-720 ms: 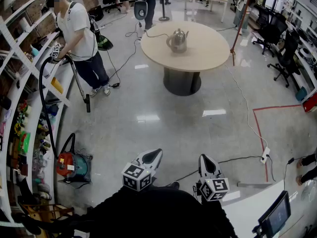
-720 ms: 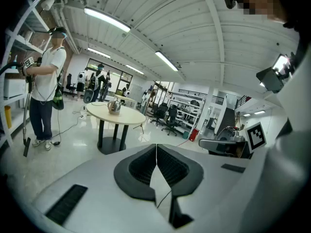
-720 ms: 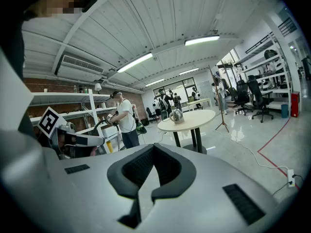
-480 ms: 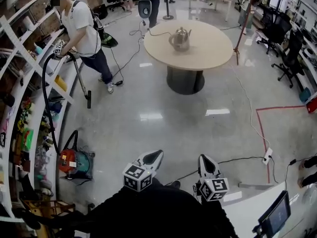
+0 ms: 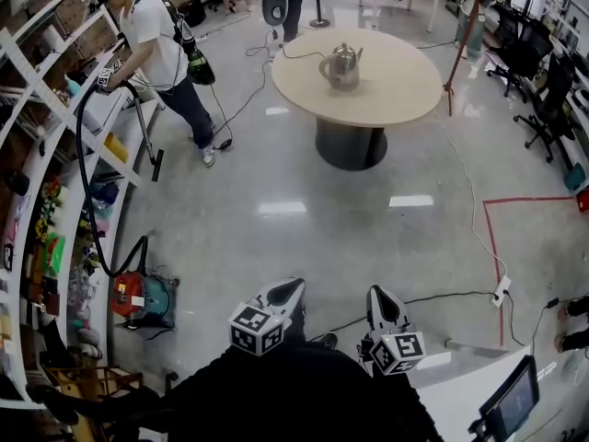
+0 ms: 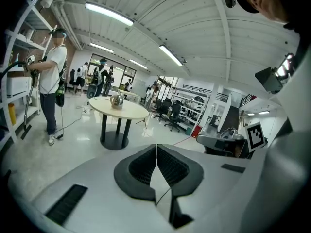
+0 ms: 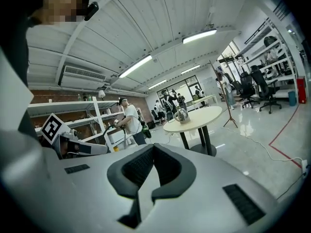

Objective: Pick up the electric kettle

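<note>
White left gripper (image 5: 291,285), right gripper (image 5: 378,293): parallel, forward, closed.

- Bright, even light from long white ceiling strip lights (image 6: 109,14).
- White glare patches on the glossy pale grey floor (image 5: 368,247).
- Fisheye bending at edges; both gripper views have dark corners.
</note>
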A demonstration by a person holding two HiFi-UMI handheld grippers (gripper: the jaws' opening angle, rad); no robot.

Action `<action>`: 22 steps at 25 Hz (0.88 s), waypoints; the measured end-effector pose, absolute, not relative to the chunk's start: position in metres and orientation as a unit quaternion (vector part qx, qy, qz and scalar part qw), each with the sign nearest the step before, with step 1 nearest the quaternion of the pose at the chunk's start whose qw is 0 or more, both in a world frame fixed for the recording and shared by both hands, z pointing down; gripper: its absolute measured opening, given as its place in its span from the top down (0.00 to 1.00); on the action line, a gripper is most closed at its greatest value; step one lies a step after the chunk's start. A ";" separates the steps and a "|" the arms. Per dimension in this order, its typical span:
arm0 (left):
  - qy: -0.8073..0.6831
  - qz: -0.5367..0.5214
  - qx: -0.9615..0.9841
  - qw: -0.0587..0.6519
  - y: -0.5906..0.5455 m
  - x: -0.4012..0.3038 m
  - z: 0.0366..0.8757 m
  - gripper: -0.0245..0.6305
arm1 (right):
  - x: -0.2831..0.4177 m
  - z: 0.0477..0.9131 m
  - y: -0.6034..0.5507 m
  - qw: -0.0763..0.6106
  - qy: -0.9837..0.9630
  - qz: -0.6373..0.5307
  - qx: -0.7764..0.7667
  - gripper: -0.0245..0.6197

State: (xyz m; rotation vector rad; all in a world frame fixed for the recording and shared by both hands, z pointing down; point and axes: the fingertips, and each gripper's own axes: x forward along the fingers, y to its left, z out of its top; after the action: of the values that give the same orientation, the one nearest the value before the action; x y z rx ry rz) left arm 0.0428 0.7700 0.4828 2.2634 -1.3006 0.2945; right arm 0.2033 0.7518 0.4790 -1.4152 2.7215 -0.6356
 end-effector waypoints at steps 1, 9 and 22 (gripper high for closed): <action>-0.478 0.108 0.833 0.256 0.764 0.039 0.486 0.93 | 0.200 0.481 0.746 0.005 0.868 -0.204 -0.453 0.95; -0.447 0.098 0.848 0.267 0.680 0.022 0.491 0.93 | 0.172 0.504 0.682 -0.037 0.854 -0.235 -0.462 0.95; -0.388 0.093 0.878 0.266 0.521 -0.046 0.490 0.93 | 0.083 0.487 0.534 -0.074 0.844 -0.230 -0.480 0.95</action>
State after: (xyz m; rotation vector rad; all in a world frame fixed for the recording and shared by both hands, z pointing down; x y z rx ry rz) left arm -0.0456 0.5209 0.4896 2.3701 -1.0487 0.2507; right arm 0.0827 0.5343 0.4866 -1.5822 2.7821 -0.7585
